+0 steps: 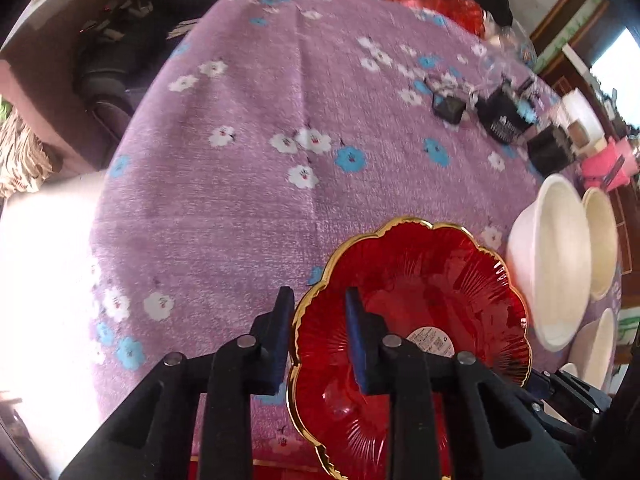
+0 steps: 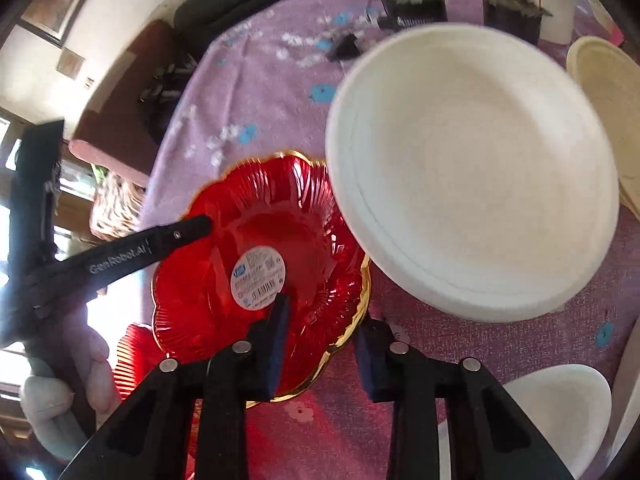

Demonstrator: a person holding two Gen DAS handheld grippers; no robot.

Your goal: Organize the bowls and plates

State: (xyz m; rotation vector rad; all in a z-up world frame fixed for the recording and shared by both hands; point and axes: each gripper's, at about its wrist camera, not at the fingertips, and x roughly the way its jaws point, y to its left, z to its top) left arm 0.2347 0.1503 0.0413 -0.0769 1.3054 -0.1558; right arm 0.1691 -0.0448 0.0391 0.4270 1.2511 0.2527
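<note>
A red scalloped plate with a gold rim and a round white label (image 1: pixel 416 320) (image 2: pixel 260 264) lies on the purple flowered tablecloth (image 1: pixel 248 160). My left gripper (image 1: pixel 320 336) is open and straddles the plate's left rim, one finger outside, one inside; its arm also shows in the right wrist view (image 2: pixel 152 248). My right gripper (image 2: pixel 324 344) is open and straddles the plate's near right rim. A large white bowl (image 2: pixel 472 168) (image 1: pixel 548 260) stands just right of the plate. Another red plate's edge (image 2: pixel 132 360) shows below left.
A cream plate (image 2: pixel 604 112) lies right of the white bowl, and more white dishes (image 2: pixel 560 408) sit at the near right. Black boxes (image 1: pixel 500 116) and a red plastic bag (image 1: pixel 436 0) lie at the table's far side. A chair (image 2: pixel 120 112) stands left.
</note>
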